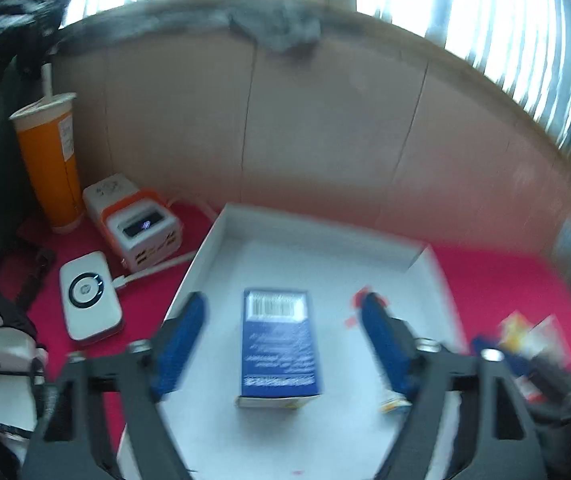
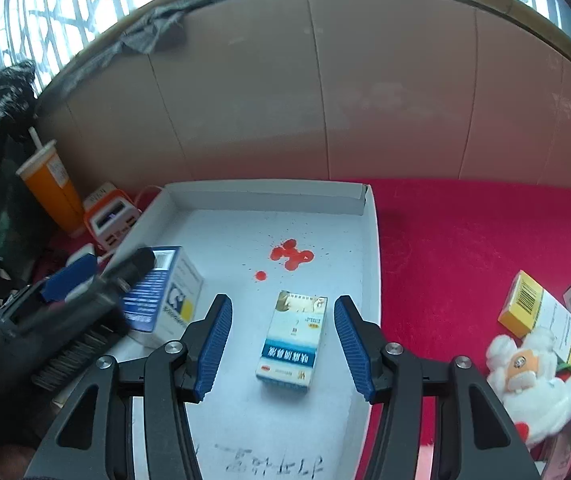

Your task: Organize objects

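A white shallow tray [image 2: 370,240] lies on a red cloth. In it lies a dark blue medicine box [image 1: 279,344], barcode end away from me, between the wide-spread fingers of my left gripper [image 1: 283,300], which is open; neither pad touches the box. The same blue box [image 2: 173,296] shows in the right wrist view with the left gripper [image 2: 105,272] over it. A white and blue medicine box [image 2: 293,340] lies flat in the tray between the fingers of my right gripper [image 2: 283,301], with a gap on each side, so that gripper is open too.
Red stains [image 2: 291,256] mark the tray floor. Left of the tray stand an orange cup with a straw [image 1: 49,160], an orange-edged charger block [image 1: 141,224] and a white round-dial device [image 1: 89,296]. On the right lie a yellow box [image 2: 525,304], more boxes and a white plush toy [image 2: 533,376]. A cardboard wall [image 2: 325,100] closes the back.
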